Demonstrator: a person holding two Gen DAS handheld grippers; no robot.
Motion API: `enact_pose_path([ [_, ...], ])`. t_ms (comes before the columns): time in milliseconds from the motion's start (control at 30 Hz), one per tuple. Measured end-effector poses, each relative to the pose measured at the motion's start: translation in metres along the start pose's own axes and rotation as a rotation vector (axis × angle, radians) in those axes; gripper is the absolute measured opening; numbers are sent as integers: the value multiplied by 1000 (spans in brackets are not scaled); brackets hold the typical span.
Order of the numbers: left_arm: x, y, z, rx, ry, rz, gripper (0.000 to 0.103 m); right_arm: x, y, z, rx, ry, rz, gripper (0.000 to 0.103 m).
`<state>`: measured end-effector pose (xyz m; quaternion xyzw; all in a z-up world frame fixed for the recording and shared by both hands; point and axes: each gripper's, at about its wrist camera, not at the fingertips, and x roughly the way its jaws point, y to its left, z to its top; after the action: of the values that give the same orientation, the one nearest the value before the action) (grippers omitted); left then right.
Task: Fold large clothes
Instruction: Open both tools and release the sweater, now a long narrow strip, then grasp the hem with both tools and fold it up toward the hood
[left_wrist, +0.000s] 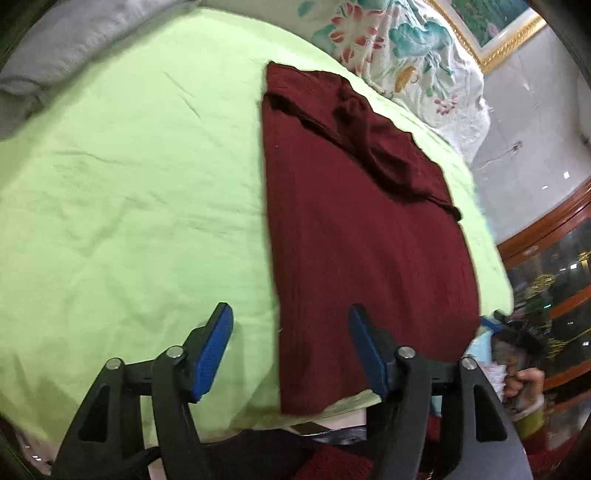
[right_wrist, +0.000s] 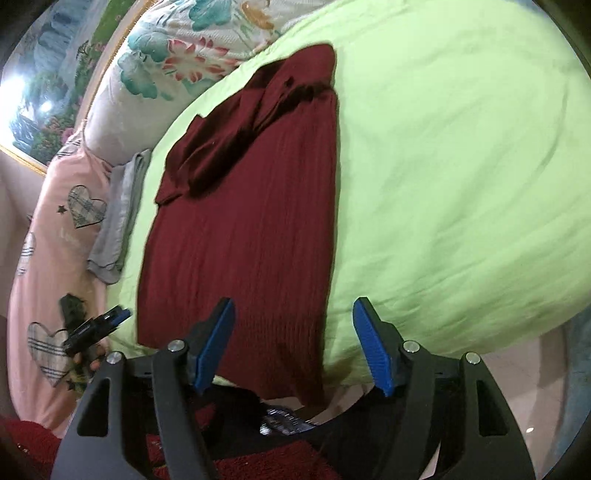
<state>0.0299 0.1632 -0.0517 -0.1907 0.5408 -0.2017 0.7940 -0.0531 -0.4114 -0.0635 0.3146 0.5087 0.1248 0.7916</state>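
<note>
Jaws spread, empty; maroon garment (left_wrist: 354, 236) lies flat ahead.

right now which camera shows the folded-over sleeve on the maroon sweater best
The left wrist view: the sleeve lies nearly unforeshortened across the maroon sweater, its cuff visible near the right edge. The right wrist view shows the same sleeve too, but more bunched and shadowed toward the far end.

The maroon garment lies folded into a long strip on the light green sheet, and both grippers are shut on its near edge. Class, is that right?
Not quite. The maroon garment does lie on the light green sheet, but the left gripper and right gripper are open and hold nothing, as both wrist views show.
</note>
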Motion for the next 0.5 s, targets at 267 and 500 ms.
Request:
enact_pose_path([
  [267, 47, 1, 6, -83, 66, -199, 83, 22, -6, -27, 30, 28, 282, 67],
  [500, 47, -10, 3, 16, 79, -126, 55, 21, -10, -34, 50, -23, 372, 5],
])
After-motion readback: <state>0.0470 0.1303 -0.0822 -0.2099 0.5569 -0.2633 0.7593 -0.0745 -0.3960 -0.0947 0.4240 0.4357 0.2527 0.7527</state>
